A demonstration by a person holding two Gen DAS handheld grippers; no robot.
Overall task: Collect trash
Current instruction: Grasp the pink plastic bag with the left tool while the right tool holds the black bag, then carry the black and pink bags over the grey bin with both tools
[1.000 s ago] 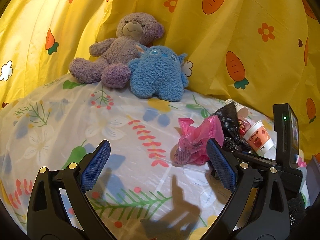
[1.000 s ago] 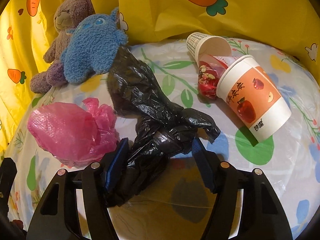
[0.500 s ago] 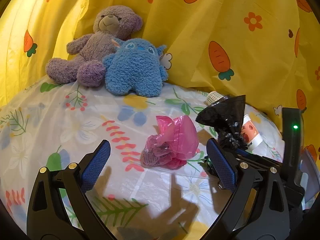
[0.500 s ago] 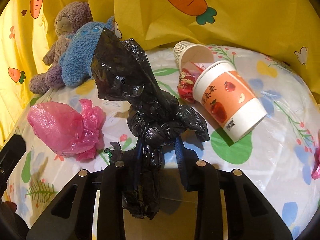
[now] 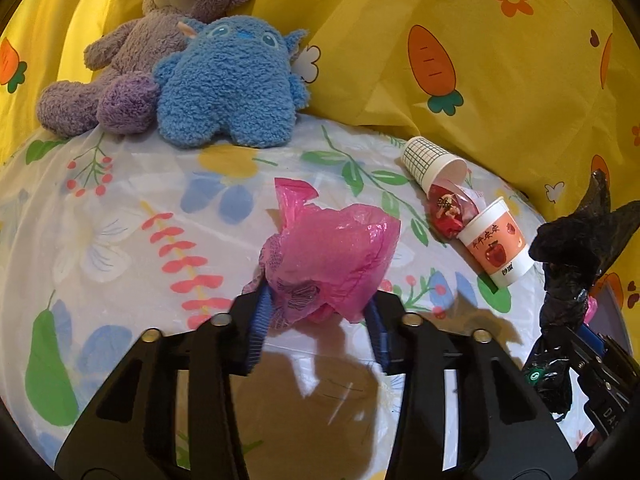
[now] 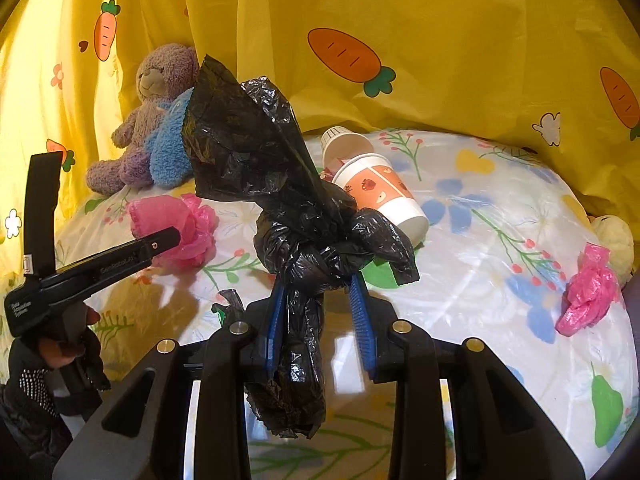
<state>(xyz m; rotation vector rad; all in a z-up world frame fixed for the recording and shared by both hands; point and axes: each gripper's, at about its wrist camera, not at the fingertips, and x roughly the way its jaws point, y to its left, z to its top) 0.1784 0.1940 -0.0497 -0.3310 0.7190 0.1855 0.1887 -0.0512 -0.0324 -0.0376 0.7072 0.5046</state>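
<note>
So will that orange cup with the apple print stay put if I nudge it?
Probably not. The orange cup lies on its side on the glossy plastic sheet, so it would likely roll in an arc. It looks like thin paper, likely light and easily crushed. The red wrapper beside it may shift too.

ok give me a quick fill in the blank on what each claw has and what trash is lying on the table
1. The right claw grips a ____ plastic bag.
2. The left claw's jaws are closing around a ____ plastic bag.
3. The orange cup lies on its ____.
4. The purple bear sits beside a ____ plush toy.

Missing words: black; pink; side; blue
</note>
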